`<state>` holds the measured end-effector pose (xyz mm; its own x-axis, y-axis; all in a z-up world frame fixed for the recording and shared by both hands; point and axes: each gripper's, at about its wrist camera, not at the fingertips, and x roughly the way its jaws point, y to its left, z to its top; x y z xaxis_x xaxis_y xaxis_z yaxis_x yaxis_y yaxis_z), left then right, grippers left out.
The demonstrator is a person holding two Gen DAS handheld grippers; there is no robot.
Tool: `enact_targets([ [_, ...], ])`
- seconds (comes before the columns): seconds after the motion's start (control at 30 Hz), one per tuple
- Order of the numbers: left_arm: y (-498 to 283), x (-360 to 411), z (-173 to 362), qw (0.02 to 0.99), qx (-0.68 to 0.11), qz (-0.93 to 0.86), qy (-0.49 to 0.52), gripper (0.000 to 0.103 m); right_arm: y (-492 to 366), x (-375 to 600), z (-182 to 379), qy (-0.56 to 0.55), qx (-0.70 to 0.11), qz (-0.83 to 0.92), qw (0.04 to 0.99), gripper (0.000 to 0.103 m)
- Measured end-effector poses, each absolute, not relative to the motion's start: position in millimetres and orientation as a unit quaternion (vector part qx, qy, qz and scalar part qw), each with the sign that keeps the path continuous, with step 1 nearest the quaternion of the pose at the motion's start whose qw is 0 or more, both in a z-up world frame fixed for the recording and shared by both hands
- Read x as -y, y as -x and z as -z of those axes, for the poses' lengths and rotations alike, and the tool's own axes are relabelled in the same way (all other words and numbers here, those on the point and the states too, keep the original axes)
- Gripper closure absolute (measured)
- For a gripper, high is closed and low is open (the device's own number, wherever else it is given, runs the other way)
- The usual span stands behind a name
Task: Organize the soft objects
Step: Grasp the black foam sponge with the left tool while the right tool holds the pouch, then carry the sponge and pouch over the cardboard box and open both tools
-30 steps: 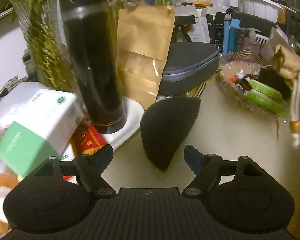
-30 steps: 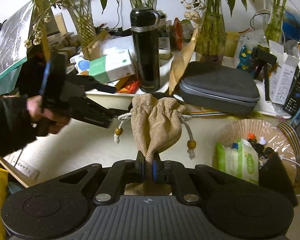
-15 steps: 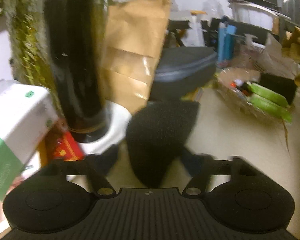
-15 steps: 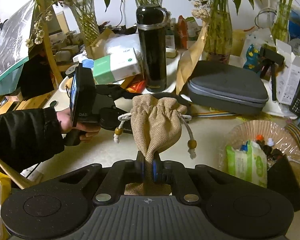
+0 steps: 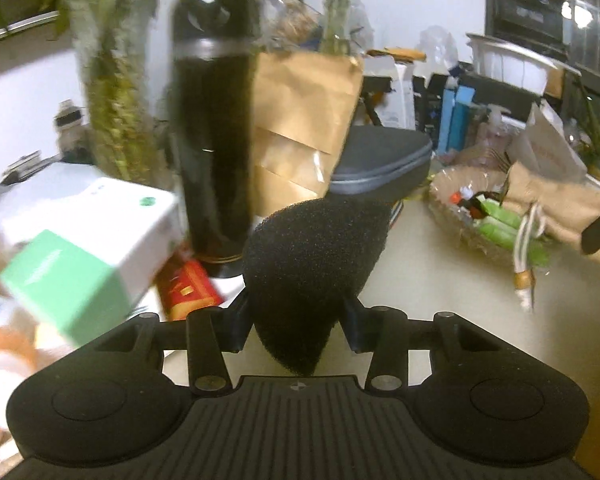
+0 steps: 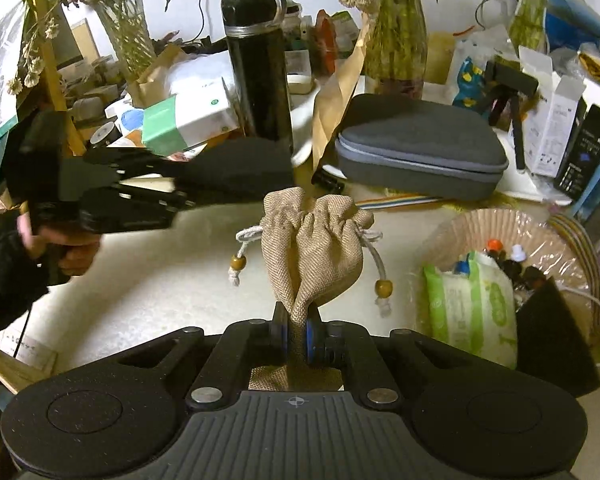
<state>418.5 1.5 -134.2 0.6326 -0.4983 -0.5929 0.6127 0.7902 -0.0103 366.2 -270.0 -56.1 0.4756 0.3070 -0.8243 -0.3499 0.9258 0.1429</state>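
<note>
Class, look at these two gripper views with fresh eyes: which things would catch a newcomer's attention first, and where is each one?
First, the black foam wedge, filling the middle of the left view between the left gripper fingers, which have just been closing on it. Next, the tan drawstring pouch, pinched at its bottom by the shut right gripper, mouth upward. Behind both stands a tall black flask among cluttered boxes.

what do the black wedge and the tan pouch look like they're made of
Wedge: looks like open-cell foam sponge, matte black, with a rough pitted surface that reflects no light.

Pouch: looks like coarse woven burlap or jute, matte tan; the weave shows, the gathered mouth wrinkles softly, and a white cord with wooden-looking beads closes it. The exact fibre is unclear.
</note>
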Motion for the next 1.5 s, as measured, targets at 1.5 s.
enact_targets([
  [1.5, -165, -44, -86, 0.96, -0.258, 0.095, -0.053, 0.06, -265, 279, -71, -0.005, -0.346, -0.257, 0.902, 0.093],
])
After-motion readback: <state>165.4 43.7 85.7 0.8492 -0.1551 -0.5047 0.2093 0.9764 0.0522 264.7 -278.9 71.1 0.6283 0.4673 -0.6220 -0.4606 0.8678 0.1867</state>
